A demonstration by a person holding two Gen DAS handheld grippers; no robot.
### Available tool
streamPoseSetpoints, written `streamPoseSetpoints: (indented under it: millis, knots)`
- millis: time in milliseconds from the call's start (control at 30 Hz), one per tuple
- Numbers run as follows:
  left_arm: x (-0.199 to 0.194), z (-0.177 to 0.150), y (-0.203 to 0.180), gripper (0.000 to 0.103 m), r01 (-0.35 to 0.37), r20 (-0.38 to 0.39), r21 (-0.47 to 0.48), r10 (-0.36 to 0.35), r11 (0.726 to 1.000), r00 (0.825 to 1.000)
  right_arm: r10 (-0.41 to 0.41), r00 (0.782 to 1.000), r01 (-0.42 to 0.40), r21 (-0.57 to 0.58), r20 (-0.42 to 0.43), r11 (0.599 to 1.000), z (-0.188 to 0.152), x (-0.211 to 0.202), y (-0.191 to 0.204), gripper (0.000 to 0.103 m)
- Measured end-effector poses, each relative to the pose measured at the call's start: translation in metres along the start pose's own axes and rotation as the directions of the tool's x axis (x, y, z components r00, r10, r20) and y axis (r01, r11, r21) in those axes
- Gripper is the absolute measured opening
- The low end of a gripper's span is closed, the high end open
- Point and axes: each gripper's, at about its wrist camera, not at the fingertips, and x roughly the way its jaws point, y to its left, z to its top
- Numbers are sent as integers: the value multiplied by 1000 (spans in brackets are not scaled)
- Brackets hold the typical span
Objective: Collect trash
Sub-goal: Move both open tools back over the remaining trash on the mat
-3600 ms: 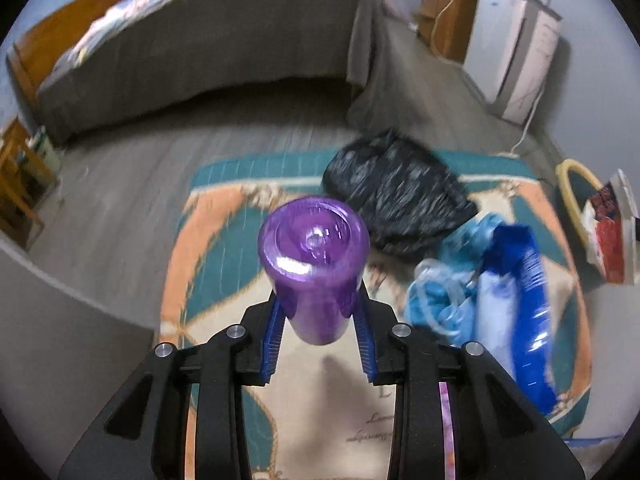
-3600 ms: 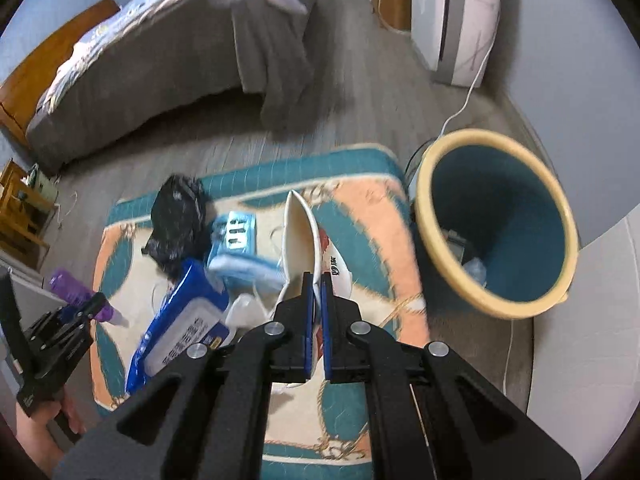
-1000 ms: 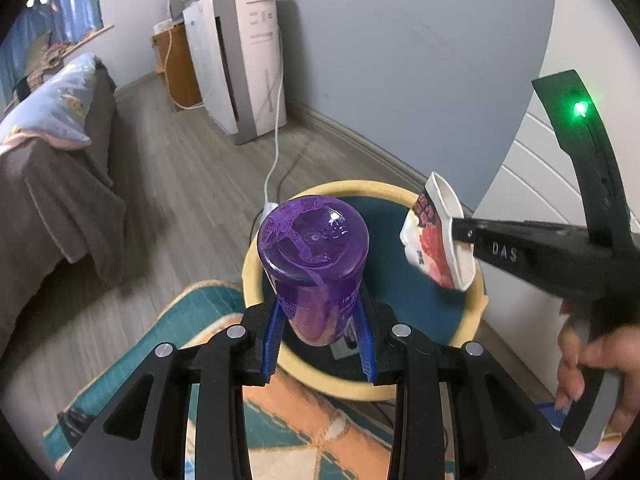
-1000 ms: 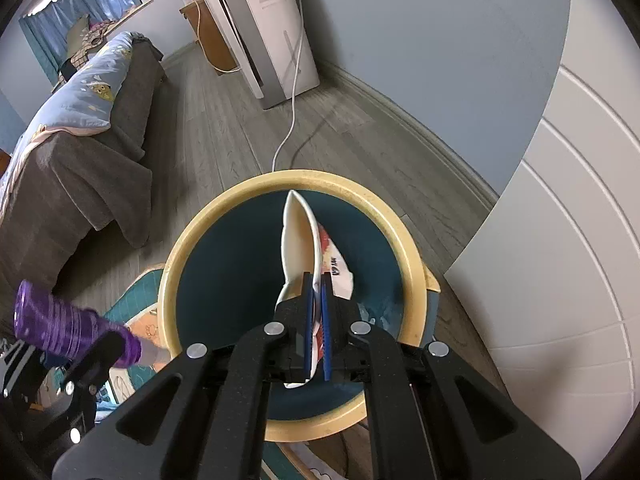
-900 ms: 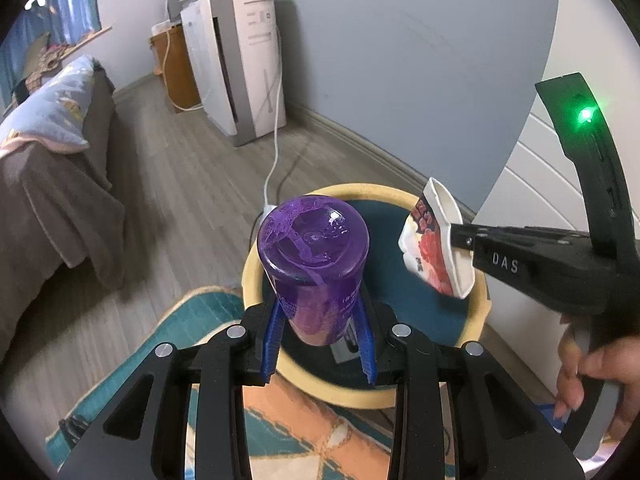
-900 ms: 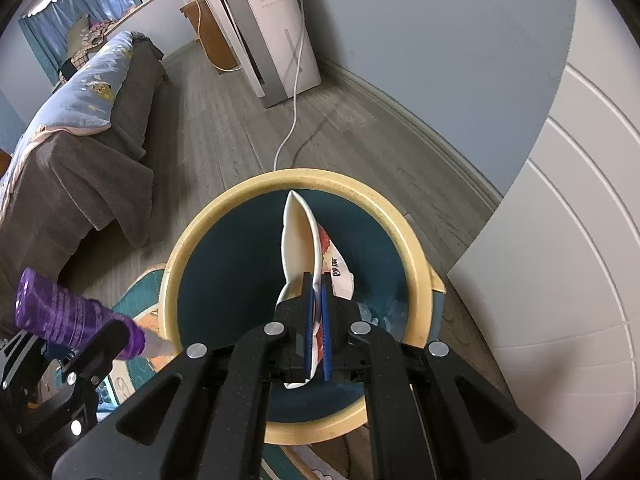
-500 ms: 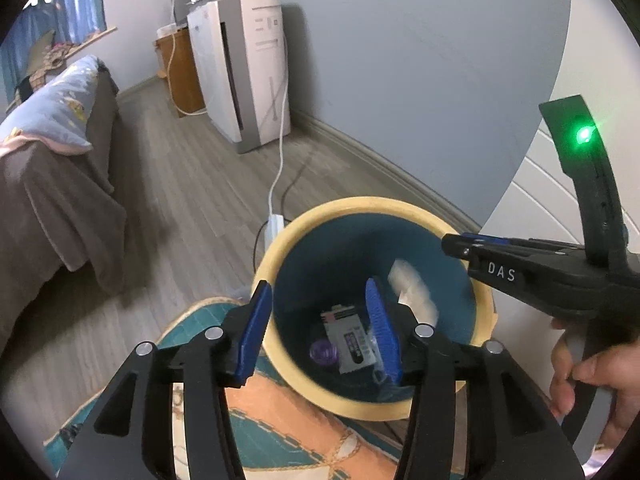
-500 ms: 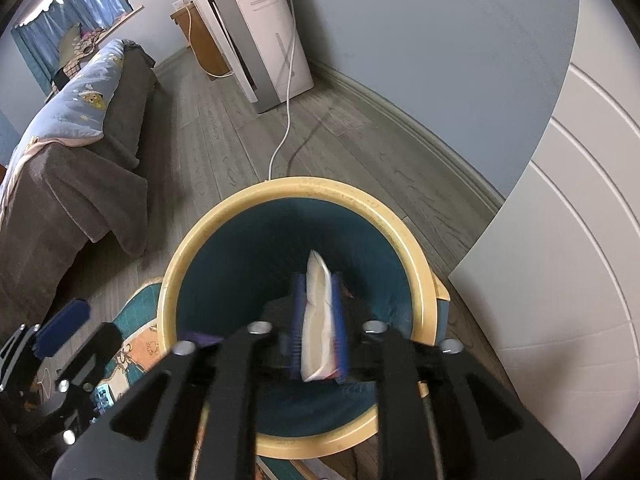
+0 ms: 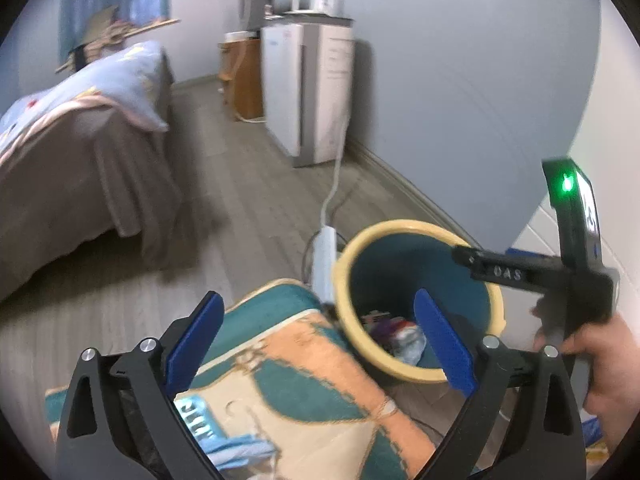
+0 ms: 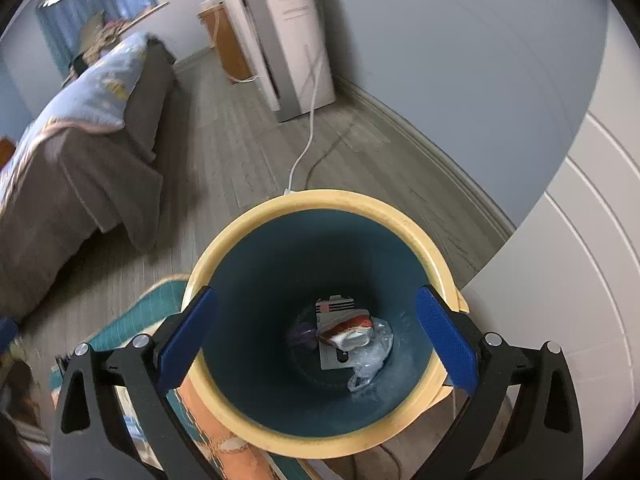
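Note:
A teal trash bin with a yellow rim (image 10: 436, 264) stands on the floor by the wall; it also shows in the left wrist view (image 9: 408, 227). At its bottom lie the purple bottle (image 10: 301, 335), the red-and-white wrapper (image 10: 349, 328), a card and clear plastic. My right gripper (image 10: 318, 338) is wide open and empty right above the bin. My left gripper (image 9: 320, 338) is wide open and empty, to the left of the bin over the rug (image 9: 304, 376). Blue packaging (image 9: 200, 424) lies on the rug at lower left.
A bed with a grey cover (image 9: 80, 152) is at left. A white appliance (image 9: 312, 92) and its cable (image 9: 334, 188) stand by the blue wall. A power strip (image 9: 324, 260) lies beside the bin. A white cabinet (image 10: 580, 280) is at right.
Both grippers opened: the purple bottle and the wrapper dropped into the bin. The left gripper has since drawn back to the left; both jaws are wider than half a second ago.

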Motion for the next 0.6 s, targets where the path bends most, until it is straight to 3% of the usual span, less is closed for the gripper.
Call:
streamPoseSetpoints:
  millis: [133, 433, 600]
  knots:
    - [-28, -6, 24, 96, -69, 34, -27, 70, 997, 997, -4, 1000, 6, -50, 26, 999, -2, -16, 17, 97]
    - [-100, -40, 66, 96, -187, 27, -91, 190, 978, 981, 37, 997, -28, -148, 63, 989, -21, -75, 73, 97]
    - [-141, -70, 89, 96, -247, 21, -141, 252, 959, 968, 110, 991, -95, -188, 71, 977, -43, -105, 107, 97]
